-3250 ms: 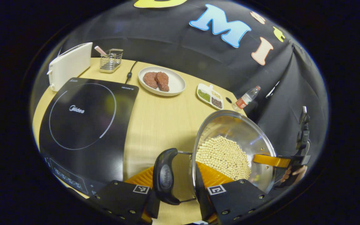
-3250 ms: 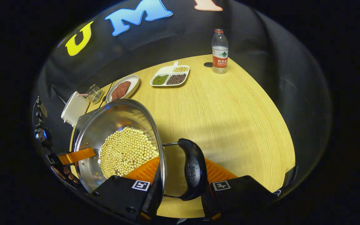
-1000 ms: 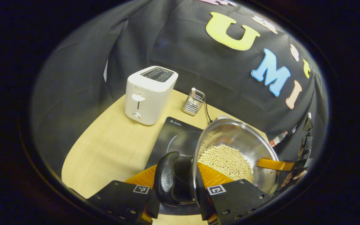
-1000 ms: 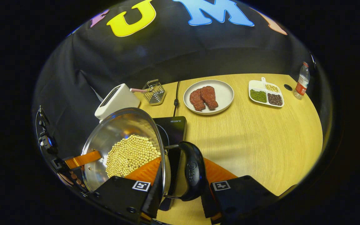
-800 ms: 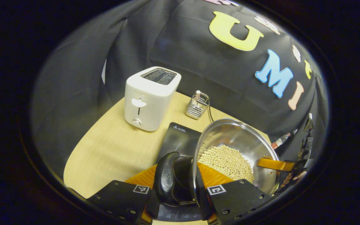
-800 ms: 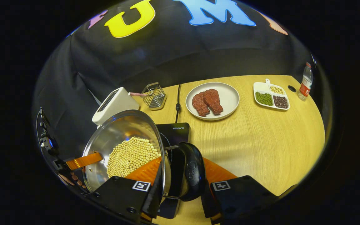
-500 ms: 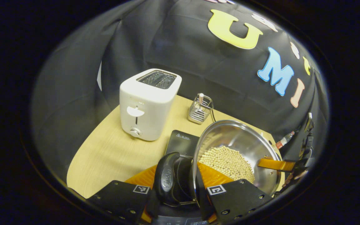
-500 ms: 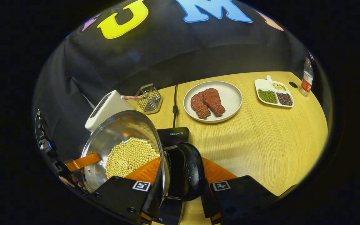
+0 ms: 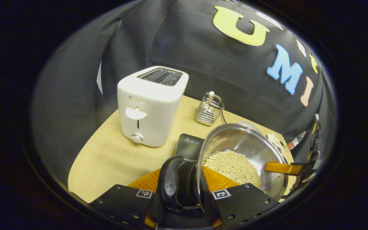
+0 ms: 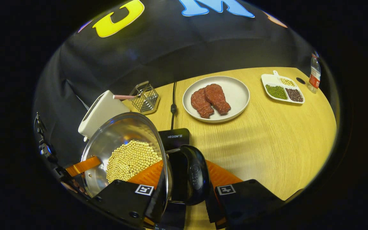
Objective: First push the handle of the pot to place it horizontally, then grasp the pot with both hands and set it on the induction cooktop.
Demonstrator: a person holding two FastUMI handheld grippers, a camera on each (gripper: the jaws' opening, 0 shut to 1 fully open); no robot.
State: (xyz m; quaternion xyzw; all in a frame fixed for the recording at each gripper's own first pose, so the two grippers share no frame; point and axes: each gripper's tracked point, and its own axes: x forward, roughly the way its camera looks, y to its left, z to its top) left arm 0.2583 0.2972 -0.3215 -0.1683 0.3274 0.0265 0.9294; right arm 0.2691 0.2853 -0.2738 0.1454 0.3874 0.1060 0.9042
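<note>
Pot [image 9: 241, 153] is gripped by both side handles: left hand-held gripper [image 9: 184, 199] clamps one handle [image 9: 170, 183], right hand-held gripper [image 10: 184, 199] the opposite. Induction cooktop [image 10: 175, 136] lies directly beneath, near the counter's [image 10: 267, 143] toaster [image 9: 150, 105] end; lower straight down.

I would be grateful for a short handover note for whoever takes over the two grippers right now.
Left gripper: shut on the pot's left handle.
Right gripper: shut on the pot's right handle.
Pot, holding pale beans, is gripped by both handles over the induction cooktop; whether it has touched down cannot be told.
Done: handles are horizontal and grasped.
Left: lower the pot fully onto the cooktop, likely keeping it level, then open both grippers.
Nearby: toaster, wire rack, plate of meat.
</note>
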